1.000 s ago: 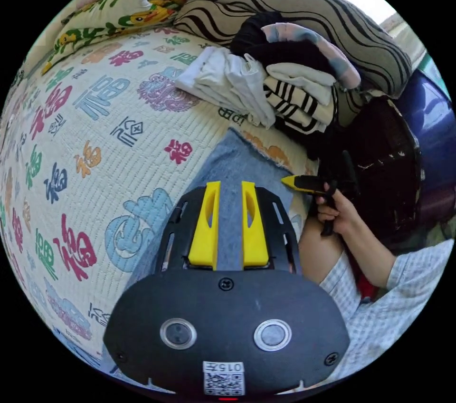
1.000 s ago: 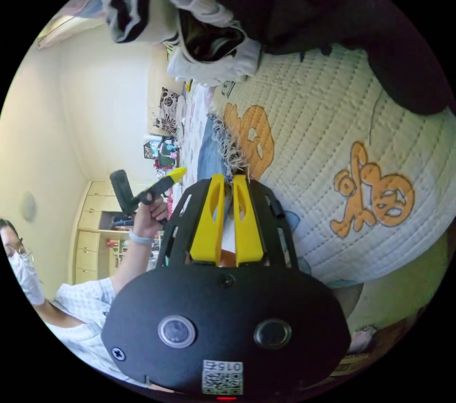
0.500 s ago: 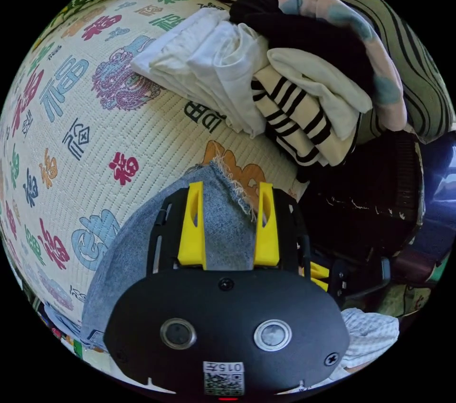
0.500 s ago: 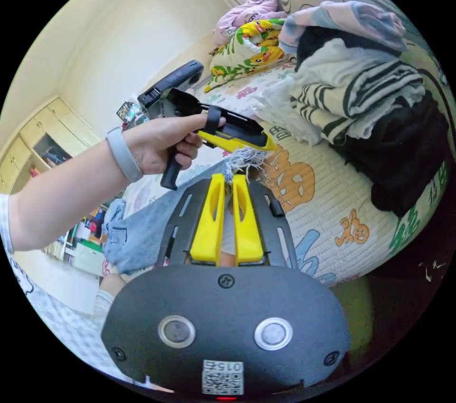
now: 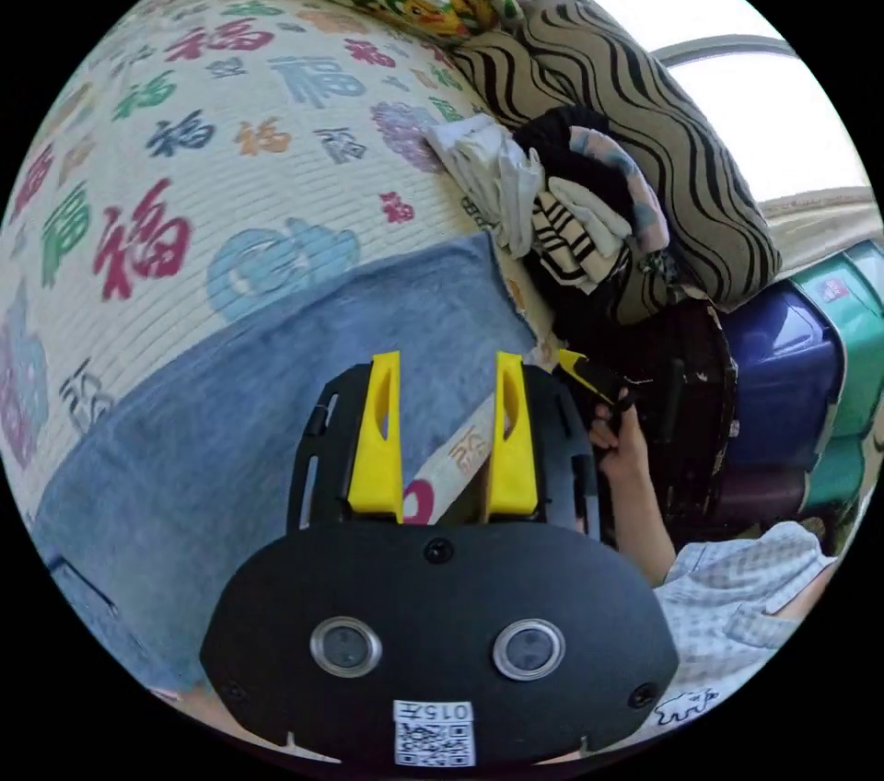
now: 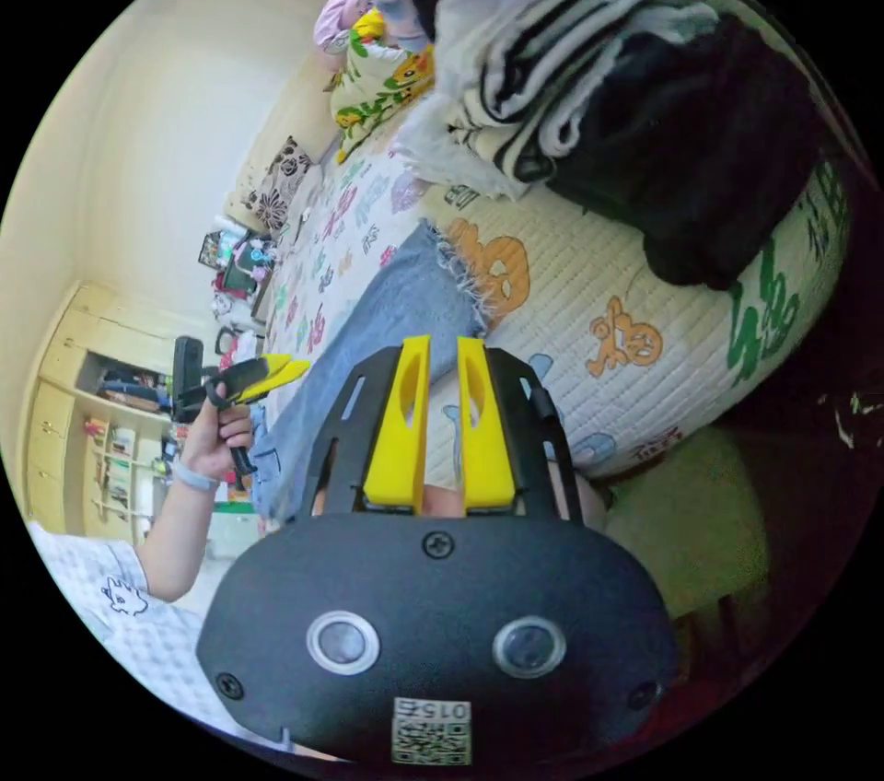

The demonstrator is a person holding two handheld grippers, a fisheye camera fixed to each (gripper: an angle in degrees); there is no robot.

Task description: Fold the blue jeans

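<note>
Now both tools (image 5: 440, 440) (image 6: 440, 431) open above jeans (image 5: 276, 376).

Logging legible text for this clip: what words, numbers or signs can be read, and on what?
"福": printed in red, and repeated in other colours, on the quilted bedspread.
Orange characters on the same bedspread: too stylised to read.
Code sticker on the black camera housing: small and mirrored, not read.
Red tag on the teal storage box: too small.

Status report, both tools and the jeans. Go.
Left tool open, empty, off the denim. Right tool nearly closed, gripping nothing. Blue jeans lie flat on the quilt, frayed hem toward the clothes pile, which sits apart from them.
</note>
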